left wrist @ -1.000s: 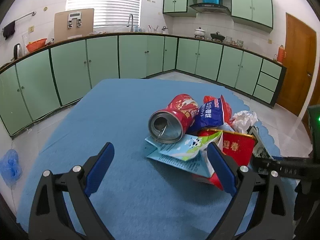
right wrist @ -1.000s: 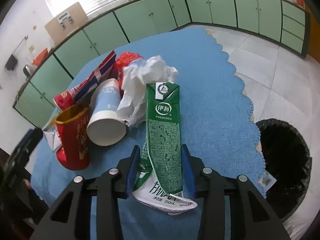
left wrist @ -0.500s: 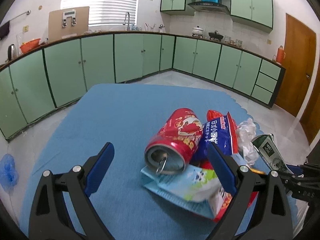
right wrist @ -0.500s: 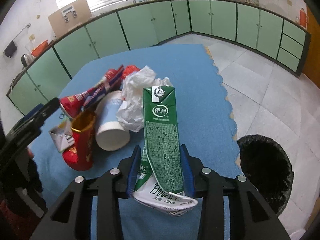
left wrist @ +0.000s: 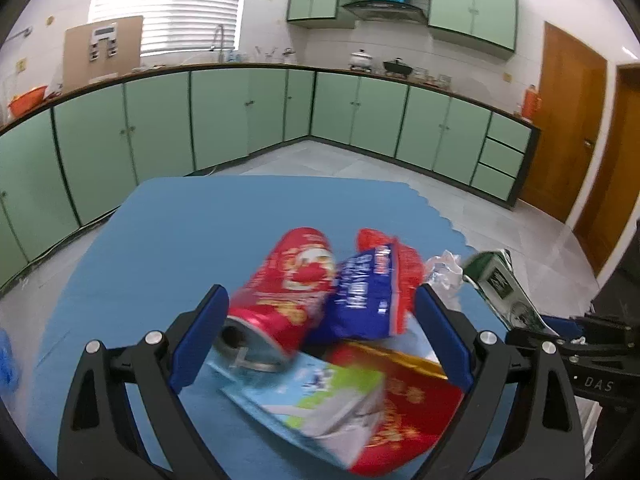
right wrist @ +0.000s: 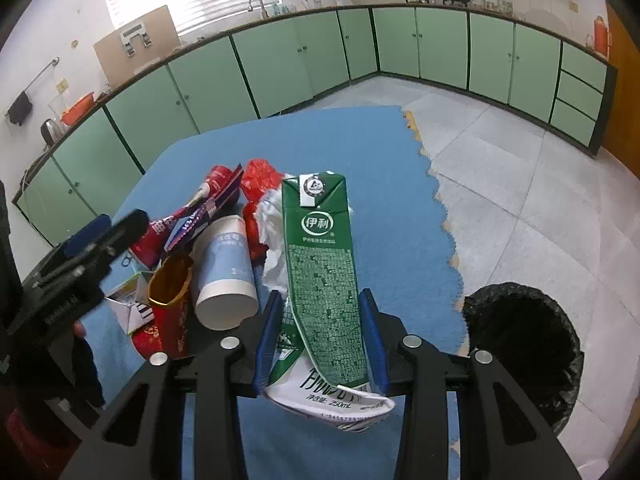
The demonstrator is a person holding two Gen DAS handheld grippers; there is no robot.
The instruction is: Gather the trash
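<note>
Presently, the right gripper point(right wrist: 320, 336) is clamped on the green milk carton point(right wrist: 324, 264), with the black bin point(right wrist: 524, 356) (lined) to its right. The left gripper point(left wrist: 320, 336) stands spread around the red can point(left wrist: 288, 292).

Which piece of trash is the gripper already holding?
The green milk carton. The right gripper squeezes it, lifted above the blue mat, while the red can and white cup lie loose in the pile.

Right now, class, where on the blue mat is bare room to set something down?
Bare: the blue mat beyond the green carton, out to its scalloped edge, and its far half behind the red can. Crowded: the pile around the paper cup.
</note>
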